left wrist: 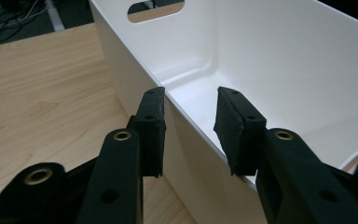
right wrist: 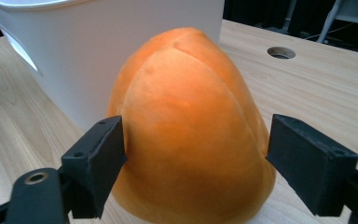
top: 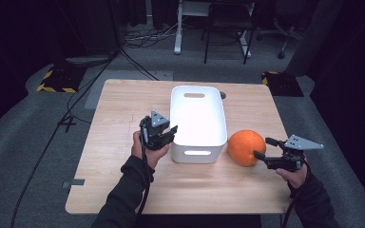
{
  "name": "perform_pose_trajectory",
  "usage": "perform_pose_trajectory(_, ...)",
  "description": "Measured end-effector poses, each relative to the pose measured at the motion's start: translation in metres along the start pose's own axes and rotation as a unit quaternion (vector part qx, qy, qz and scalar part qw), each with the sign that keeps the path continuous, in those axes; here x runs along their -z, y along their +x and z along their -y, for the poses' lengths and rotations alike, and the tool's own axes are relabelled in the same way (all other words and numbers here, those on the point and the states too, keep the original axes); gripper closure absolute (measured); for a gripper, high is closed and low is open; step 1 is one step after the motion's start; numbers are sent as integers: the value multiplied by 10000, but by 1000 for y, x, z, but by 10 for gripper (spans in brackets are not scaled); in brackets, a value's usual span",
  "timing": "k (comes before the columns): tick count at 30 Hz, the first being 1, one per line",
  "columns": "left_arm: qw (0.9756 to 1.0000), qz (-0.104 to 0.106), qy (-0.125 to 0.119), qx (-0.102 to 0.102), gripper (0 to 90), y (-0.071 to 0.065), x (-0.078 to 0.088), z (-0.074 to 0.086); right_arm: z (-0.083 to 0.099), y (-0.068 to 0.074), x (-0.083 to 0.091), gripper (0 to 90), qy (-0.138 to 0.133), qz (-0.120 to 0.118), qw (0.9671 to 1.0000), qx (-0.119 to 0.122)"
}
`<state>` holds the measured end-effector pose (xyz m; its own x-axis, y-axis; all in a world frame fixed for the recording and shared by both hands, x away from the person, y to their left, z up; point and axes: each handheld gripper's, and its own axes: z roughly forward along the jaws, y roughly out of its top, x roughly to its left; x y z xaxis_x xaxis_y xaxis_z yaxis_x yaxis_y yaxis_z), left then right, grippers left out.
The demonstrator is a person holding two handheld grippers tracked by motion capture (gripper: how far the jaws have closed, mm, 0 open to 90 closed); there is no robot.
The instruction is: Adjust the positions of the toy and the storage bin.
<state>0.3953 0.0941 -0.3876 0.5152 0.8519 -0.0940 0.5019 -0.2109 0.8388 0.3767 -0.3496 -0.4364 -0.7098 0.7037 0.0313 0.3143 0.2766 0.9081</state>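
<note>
Left gripper (left wrist: 189, 121) straddles white bin (top: 198, 124) wall, jaws slightly apart, not gripping.
Right gripper (right wrist: 196, 163) gapes wide around orange plush (right wrist: 191, 135), just right of bin; pads apparently clear.

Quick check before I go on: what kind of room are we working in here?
Probably a lab or recording studio: a lone wooden table on grey carpet, cables trailing across the floor, hazard-striped floor plates, dark surroundings.

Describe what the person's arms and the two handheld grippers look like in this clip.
Both forearms wear dark long sleeves. The left gripper and right gripper are black, each topped by a grey three-cornered plate with small holes, a black cable trailing below. Close up, the jaws carry blocky black pads and brass-coloured rivets.
</note>
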Motion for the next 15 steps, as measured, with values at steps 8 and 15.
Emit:
perform_pose_trajectory(8, 9998, 179, -87, -67, 731, -4, -2, -4, 0, -1, 1, 194, 8, 5, 10000, 3)
perform_pose_trajectory(15, 9992, 170, -26, -348, 681, -16, 2, -4, -1, -5, 9, 193, -32, -53, 10000, 60)
